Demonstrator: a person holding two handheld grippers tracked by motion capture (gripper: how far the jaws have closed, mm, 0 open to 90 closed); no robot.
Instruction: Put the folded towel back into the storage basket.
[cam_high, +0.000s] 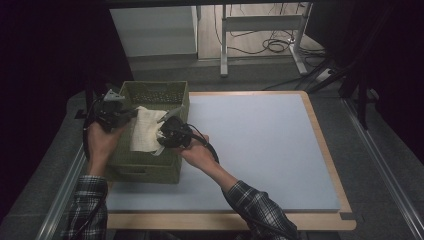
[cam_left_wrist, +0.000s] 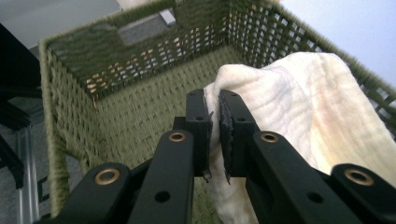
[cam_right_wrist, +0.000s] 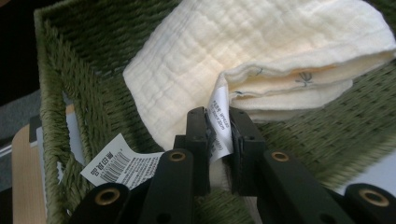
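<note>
Left gripper (cam_high: 131, 114) sits at the left rim of the green woven basket (cam_high: 150, 170), its fingers (cam_left_wrist: 198, 121) clamped on a bunched edge of the cream cloth (cam_high: 145, 129); the left gripper view shows fabric pinched in the narrow gap between the pads. The cloth is a folded muslin-type towel lying inside the basket, draped partly up toward the right wall. It looks light, soft and limp, with no stiffness, so it should sag and unfold wherever it is unsupported; it is not fragile and its texture gives plenty of grip. Right gripper (cam_high: 162, 136) comes in at the cloth's right side, fingers (cam_right_wrist: 198, 140) closed on the white care label (cam_right_wrist: 218, 123) and likely a bit of the hem behind it. The label alone is a weak hold and could slip or tear; a grab on the layered hem is better. A barcode tag (cam_right_wrist: 119, 164) lies against the basket wall. The basket stands on the left part of the desk (cam_high: 260, 145).
</note>
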